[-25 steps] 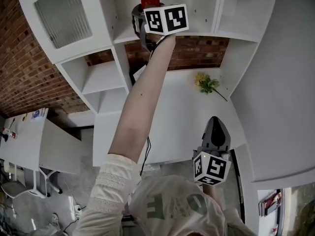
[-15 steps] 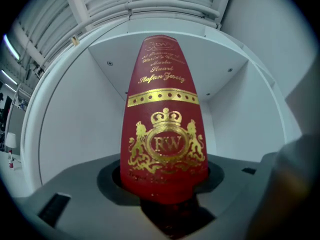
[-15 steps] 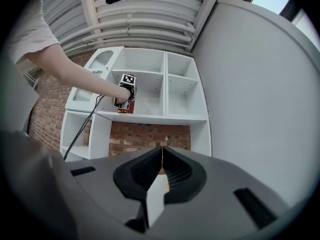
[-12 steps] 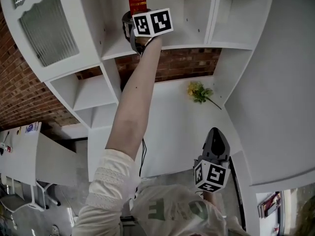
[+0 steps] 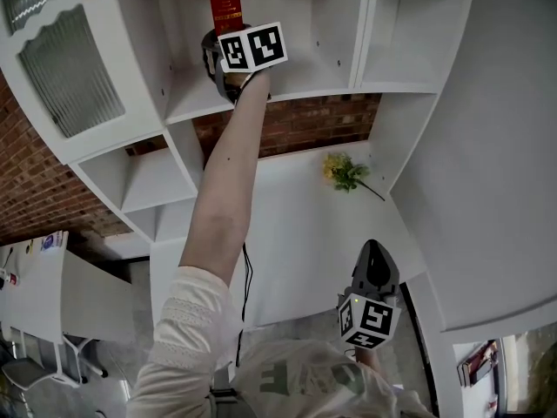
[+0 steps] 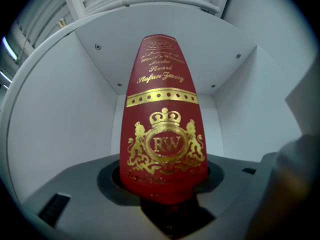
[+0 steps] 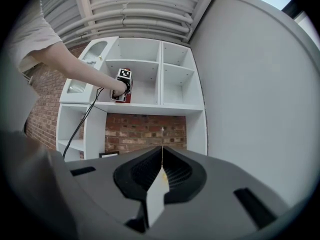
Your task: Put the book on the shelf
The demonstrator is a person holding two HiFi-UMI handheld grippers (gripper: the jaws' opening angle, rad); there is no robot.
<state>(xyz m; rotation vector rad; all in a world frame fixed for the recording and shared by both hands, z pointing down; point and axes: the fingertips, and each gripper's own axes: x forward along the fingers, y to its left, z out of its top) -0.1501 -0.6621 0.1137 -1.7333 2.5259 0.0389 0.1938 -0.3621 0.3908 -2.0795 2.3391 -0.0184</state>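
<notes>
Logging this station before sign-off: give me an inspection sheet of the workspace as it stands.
Surface: white desk top below the shelf unit.
Job's things: red book with gold print, upright inside one upper compartment, gripped at its lower end.
Clutter: yellow flower sprig lying on the desk top.
Grippers: left gripper jaws closed on the book; right gripper low, jaws together, empty.
Cables: black cable hanging beside the raised arm.
Surroundings: brick wall behind, glazed cabinet door at left, white wall at right.
</notes>
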